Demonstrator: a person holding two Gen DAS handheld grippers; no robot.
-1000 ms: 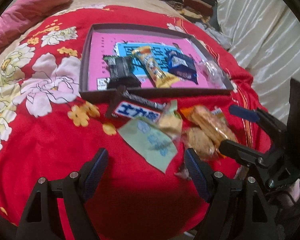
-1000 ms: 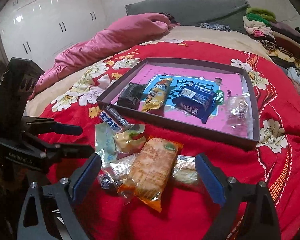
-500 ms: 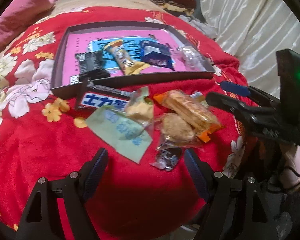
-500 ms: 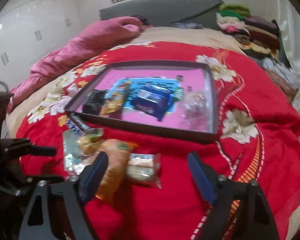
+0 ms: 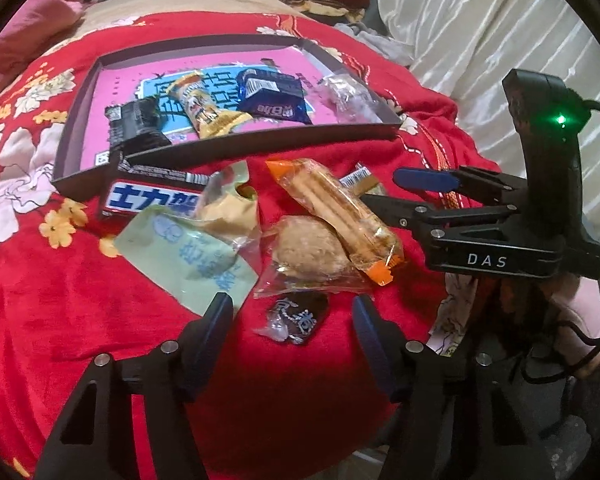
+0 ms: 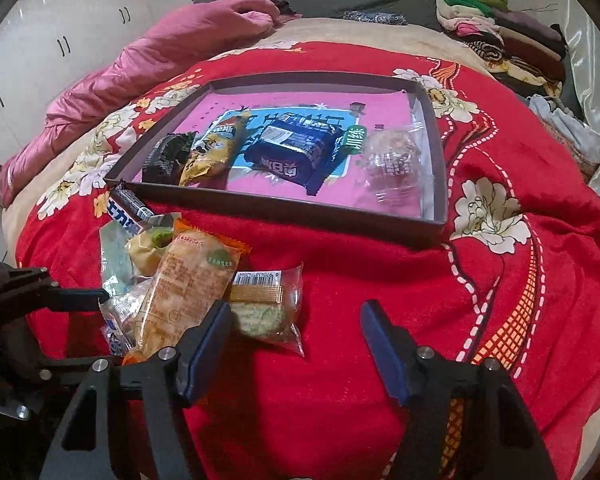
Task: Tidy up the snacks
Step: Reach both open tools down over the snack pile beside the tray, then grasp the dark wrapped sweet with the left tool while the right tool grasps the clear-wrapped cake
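Note:
A dark-rimmed tray (image 5: 260,148) with a pink floor lies on the red blanket and holds several snacks: a black packet (image 5: 134,126), a yellow bar (image 5: 204,110), a blue packet (image 5: 272,96) and a clear packet (image 5: 346,94). In front of it lies a pile: an orange cracker pack (image 5: 340,210), a clear bun pack (image 5: 306,256), a pale green pack (image 5: 188,256), a blue-and-white bar (image 5: 152,202) and a small dark sweet (image 5: 296,316). My left gripper (image 5: 292,320) is open, low around the dark sweet. My right gripper (image 6: 296,340) is open beside a clear cake pack (image 6: 264,304).
The bed's front edge drops away just below the pile. A pink quilt (image 6: 140,64) lies at the back left, folded clothes (image 6: 500,40) at the back right, and a white curtain (image 5: 500,40) to the right. My right gripper (image 5: 424,190) reaches in from the right in the left wrist view.
My left gripper has moved right and forward, from the green pack to the small dark sweet. My right gripper has swung right, off the orange pack toward the clear cake pack.

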